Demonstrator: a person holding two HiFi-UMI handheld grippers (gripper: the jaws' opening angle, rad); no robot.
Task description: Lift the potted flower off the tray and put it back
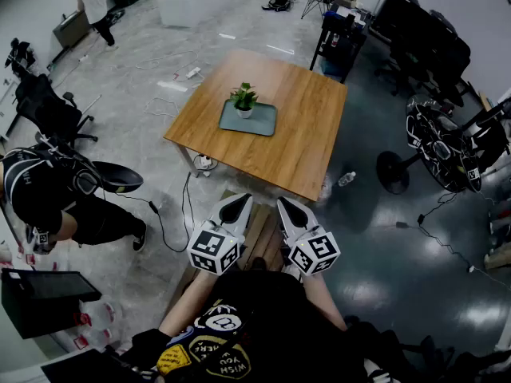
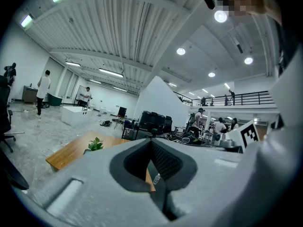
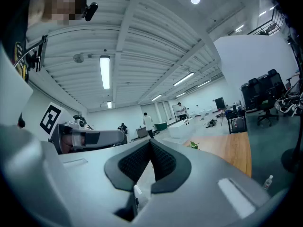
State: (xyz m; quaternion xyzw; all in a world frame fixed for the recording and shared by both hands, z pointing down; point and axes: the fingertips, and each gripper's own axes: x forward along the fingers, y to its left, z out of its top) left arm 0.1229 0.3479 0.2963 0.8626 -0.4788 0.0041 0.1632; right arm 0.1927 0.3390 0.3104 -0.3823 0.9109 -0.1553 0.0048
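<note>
Nearest, on the person's black shirt, a yellow patch (image 1: 227, 363) reads "WISH YOU"; rest of the print is too small to read. Each gripper's cube has b/w square markers, codes only, no letters. Both forearms are bent, with the grippers held side by side just in front of the chest, well short of the table, pointing fwd toward it, about level w/ a slight dip. Left gripper (image 1: 237, 203): jaws together at the tips, nothing between the pads (image 2: 163, 161). Right gripper (image 1: 287, 206): same, jaws fully closed and empty, pads (image 3: 163, 162) meeting at the tip. Each gripper view catches the other's marker cube at its edge. On the floor at left, a person in black (image 1: 48, 202) crouches beside an office chair. To the right, near the table's near corner, a water bottle (image 1: 346, 179) lies on the floor. Farther out is the wooden table (image 1: 307, 146); the potted flower (image 1: 243, 100) stands upright on the grey-green tray (image 1: 259, 123), toward the table's far-left part, nothing touching it. Far left, another person (image 1: 94, 5) stands by a white counter (image 1: 192, 0).
</note>
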